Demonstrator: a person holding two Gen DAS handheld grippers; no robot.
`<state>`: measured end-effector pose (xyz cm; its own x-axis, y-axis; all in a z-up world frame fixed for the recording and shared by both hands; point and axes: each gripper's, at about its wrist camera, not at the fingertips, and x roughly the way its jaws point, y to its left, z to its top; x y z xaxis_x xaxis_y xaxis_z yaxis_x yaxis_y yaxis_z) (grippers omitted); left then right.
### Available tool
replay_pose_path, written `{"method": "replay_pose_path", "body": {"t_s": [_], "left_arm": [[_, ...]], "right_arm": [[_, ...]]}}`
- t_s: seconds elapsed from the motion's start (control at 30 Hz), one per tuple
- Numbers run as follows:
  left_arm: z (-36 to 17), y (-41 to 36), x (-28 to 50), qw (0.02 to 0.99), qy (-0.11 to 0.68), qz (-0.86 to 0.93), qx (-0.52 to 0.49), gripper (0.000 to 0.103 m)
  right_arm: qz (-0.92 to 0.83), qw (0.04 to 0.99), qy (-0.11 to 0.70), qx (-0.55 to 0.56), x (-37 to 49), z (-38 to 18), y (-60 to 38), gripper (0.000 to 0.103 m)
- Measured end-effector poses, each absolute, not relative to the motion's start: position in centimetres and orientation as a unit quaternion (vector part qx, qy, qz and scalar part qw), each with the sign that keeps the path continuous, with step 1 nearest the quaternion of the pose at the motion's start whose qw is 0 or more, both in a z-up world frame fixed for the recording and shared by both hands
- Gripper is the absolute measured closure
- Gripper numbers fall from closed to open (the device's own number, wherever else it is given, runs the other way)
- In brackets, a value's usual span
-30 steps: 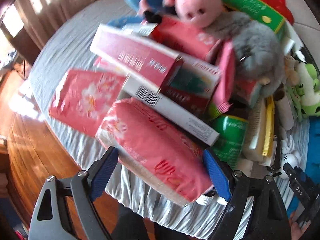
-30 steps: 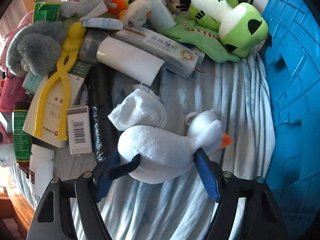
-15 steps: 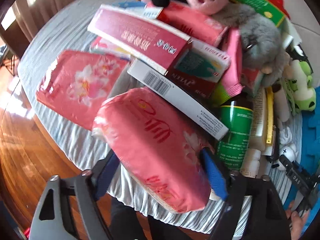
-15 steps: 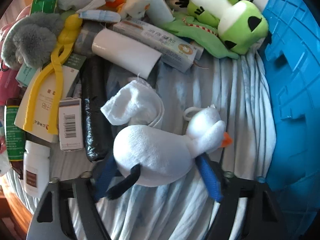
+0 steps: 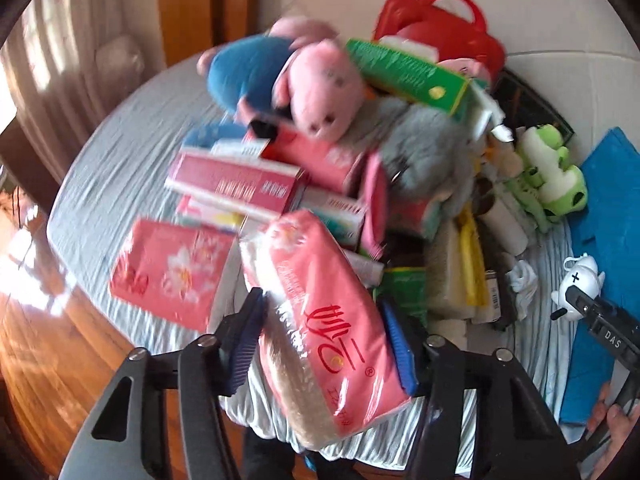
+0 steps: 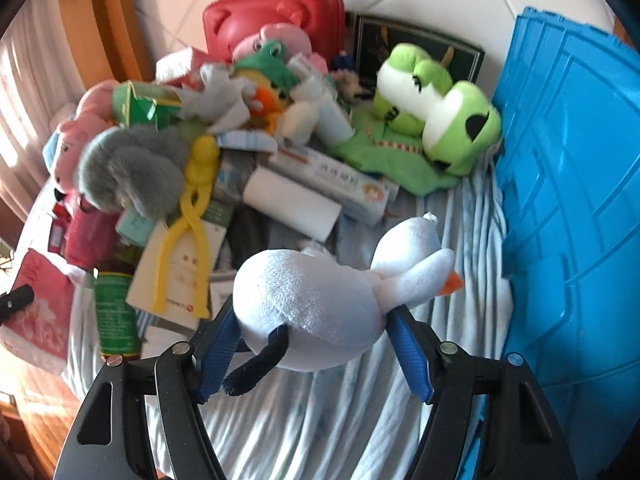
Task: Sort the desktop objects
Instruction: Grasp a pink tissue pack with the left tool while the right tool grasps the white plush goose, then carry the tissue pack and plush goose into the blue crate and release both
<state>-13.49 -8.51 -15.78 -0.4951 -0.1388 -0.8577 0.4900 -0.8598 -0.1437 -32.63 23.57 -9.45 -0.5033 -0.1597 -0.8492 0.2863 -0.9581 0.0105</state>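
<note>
My left gripper (image 5: 324,340) is shut on a pink tissue pack (image 5: 328,320) and holds it lifted above the table's near edge. My right gripper (image 6: 316,344) is shut on a white plush duck (image 6: 320,304) with an orange beak, raised off the cloth. The same duck shows small in the left wrist view (image 5: 580,284). A second pink tissue pack (image 5: 172,272) lies flat on the cloth to the left.
A cluttered pile covers the striped cloth (image 6: 360,420): red boxes (image 5: 240,188), pink pig plush (image 5: 320,96), grey furry toy (image 6: 128,168), yellow tongs (image 6: 192,236), green frog plush (image 6: 440,116), red case (image 6: 272,8). A blue crate (image 6: 568,200) stands at the right. Wooden floor (image 5: 48,340) lies left.
Both grippers have risen and pulled back. The left one has lifted the pink tissue pack off the pile; the right one has lifted the white duck off the cloth.
</note>
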Motion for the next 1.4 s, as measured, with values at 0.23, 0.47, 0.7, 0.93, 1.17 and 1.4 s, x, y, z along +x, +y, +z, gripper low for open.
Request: {"method": "replay_pose_path", "body": {"t_s": [0.23, 0.47, 0.7, 0.93, 1.17, 1.4], "left_arm": [[-16.6, -10.2, -14.2, 0.181, 0.153, -0.845, 0.48, 0.051], [-22.1, -10.4, -12.7, 0.175, 0.17, -0.801, 0.547, 0.047], [-23.9, -9.9, -12.7, 0.168, 0.156, -0.79, 0.568, 0.047], [-21.2, -8.5, -12.1, 0.166, 0.119, -0.816, 0.541, 0.052], [-14.3, -7.0, -11.6, 0.169, 0.07, -0.869, 0.46, 0.053], [-7.6, -3.4, -14.9, 0.117, 0.035, -0.919, 0.374, 0.053]], "right_arm": [[-0.867, 0.125, 0.056, 0.479, -32.2, -9.0, 23.3, 0.032], [-0.843, 0.135, 0.05, 0.518, -31.3, -12.2, 22.9, 0.031], [-0.812, 0.135, 0.058, 0.565, -30.5, -16.3, 23.3, 0.024], [-0.806, 0.132, 0.073, 0.572, -30.5, -17.1, 23.5, 0.034], [-0.845, 0.156, 0.07, 0.507, -28.9, -11.0, 23.2, 0.035], [-0.904, 0.152, 0.06, 0.394, -27.4, -0.5, 23.7, 0.035]]}}
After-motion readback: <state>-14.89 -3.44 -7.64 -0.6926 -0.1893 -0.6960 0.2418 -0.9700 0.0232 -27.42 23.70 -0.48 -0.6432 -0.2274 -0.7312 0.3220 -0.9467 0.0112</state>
